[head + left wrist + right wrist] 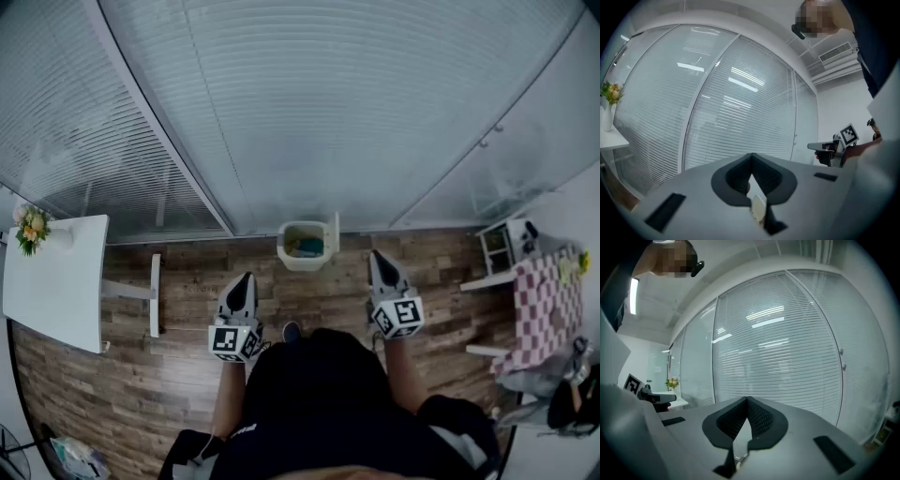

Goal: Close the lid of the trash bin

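The small white trash bin (pixel 305 246) stands on the wood floor against the glass wall, and something teal shows inside it. Its lid (pixel 335 234) stands upright at the bin's right side. My left gripper (pixel 247 278) is held level in the air, short of the bin and to its left, with the jaws together and nothing in them. My right gripper (pixel 375 255) is also shut and empty, short of the bin and to its right. Both gripper views face the blinds, and the bin is out of sight in them. The left gripper (pixel 751 155) and the right gripper (pixel 747 400) each show closed tips.
A white table (pixel 56 286) with a vase of flowers (pixel 30 228) is on the left, with a white bench (pixel 155 295) beside it. On the right are a small white shelf (pixel 497 246) and a checkered-cloth table (pixel 544 305). A glass wall with blinds (pixel 309 112) is behind the bin.
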A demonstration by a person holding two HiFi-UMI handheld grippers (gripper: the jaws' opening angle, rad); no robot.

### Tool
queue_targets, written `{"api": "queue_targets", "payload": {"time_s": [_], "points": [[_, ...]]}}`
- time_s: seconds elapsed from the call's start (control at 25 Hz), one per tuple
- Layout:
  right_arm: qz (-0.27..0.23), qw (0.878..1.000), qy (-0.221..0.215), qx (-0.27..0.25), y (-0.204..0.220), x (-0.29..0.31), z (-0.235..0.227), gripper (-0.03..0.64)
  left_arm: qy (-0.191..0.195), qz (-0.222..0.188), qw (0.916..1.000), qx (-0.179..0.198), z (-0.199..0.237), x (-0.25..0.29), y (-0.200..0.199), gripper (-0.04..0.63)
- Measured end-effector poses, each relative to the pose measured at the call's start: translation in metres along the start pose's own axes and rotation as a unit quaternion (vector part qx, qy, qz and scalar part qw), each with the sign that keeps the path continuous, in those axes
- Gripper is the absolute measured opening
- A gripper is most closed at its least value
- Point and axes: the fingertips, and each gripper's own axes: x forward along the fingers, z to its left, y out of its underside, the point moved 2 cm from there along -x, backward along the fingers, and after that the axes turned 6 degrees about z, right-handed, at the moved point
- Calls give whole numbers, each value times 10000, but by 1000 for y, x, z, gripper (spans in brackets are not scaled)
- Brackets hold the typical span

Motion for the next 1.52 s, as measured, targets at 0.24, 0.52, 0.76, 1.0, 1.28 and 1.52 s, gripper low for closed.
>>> {"api": "queue_targets", "payload": {"time_s": [0.24, 0.52, 0.76, 1.0, 1.28, 1.52], "points": [[105, 9996, -54, -248, -1, -6, 5, 2, -219, -292, 9993, 6, -1, -10, -21, 6], [57, 9995, -125, -286, -1, -3, 10, 2, -549, -277, 9978, 235, 13, -18, -27, 6], [127, 9978, -35, -647, -1, -10, 7, 2, -548, -339, 9979, 94, 12, -19, -29, 6], [319, 9969, -34, -713, 7, -17, 14, 2, -585, -427, 9972, 188, 19, -25, -38, 6], [233, 9963, -12, -831, -6, -14, 13, 3, -650, -449, 9967, 174, 29, -34, -46, 6], [113, 9953, 144, -953, -15, -20, 18, 3, -503, -382, 9980, 72, 28, -36, -37, 6]]}}
